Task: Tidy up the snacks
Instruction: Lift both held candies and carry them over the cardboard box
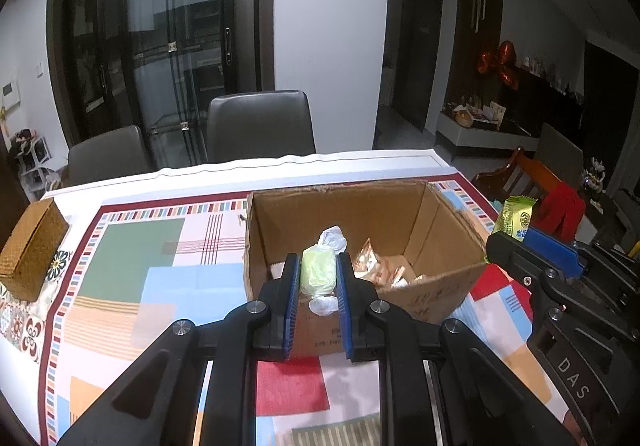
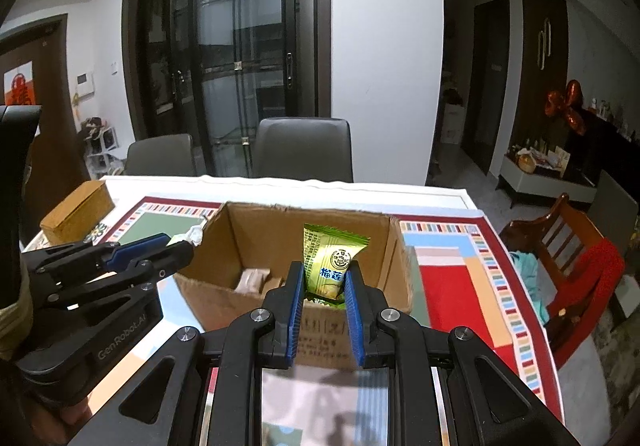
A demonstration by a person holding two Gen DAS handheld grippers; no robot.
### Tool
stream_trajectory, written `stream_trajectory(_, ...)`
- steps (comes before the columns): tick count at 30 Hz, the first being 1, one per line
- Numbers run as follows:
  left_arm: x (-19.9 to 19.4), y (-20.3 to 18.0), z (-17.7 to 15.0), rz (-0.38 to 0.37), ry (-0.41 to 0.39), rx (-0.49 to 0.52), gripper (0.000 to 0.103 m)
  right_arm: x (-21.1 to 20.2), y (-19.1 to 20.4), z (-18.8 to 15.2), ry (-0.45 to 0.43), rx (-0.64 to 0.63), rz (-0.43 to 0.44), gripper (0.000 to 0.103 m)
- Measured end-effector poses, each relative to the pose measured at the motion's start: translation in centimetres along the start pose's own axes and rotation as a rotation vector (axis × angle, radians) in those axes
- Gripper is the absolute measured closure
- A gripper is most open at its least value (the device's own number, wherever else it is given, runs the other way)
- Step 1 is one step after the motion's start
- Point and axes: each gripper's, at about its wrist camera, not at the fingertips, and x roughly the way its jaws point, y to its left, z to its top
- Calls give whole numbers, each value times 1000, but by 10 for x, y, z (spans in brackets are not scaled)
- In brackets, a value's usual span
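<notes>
An open cardboard box point(image 1: 440, 230) point(image 2: 256, 230) stands on the patterned tablecloth with several wrapped snacks point(image 1: 384, 266) inside. My left gripper point(image 1: 319, 270) is shut on a pale green candy in a clear twisted wrapper point(image 1: 318, 266), held above the box's near wall. My right gripper point(image 2: 324, 282) is shut on a green and yellow snack packet point(image 2: 330, 258), held upright over the box's near edge. The right gripper and its packet point(image 1: 514, 218) show at the right of the left wrist view. The left gripper point(image 2: 176, 242) shows at the left of the right wrist view.
A woven brown box point(image 1: 32, 250) point(image 2: 76, 212) sits at the table's far left. Two grey chairs point(image 1: 260, 126) point(image 2: 304, 150) stand behind the table. A wooden chair with red cloth point(image 2: 580, 258) stands to the right.
</notes>
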Motion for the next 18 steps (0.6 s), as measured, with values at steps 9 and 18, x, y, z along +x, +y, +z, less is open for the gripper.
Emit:
stream_trajectory(9,16,4,10,8,0,1,84,22,-2,11,3,-3,-17,82)
stream_trajectory(18,42,11,20,13,21,-10,84,42,-4,16,20,2,-35,82)
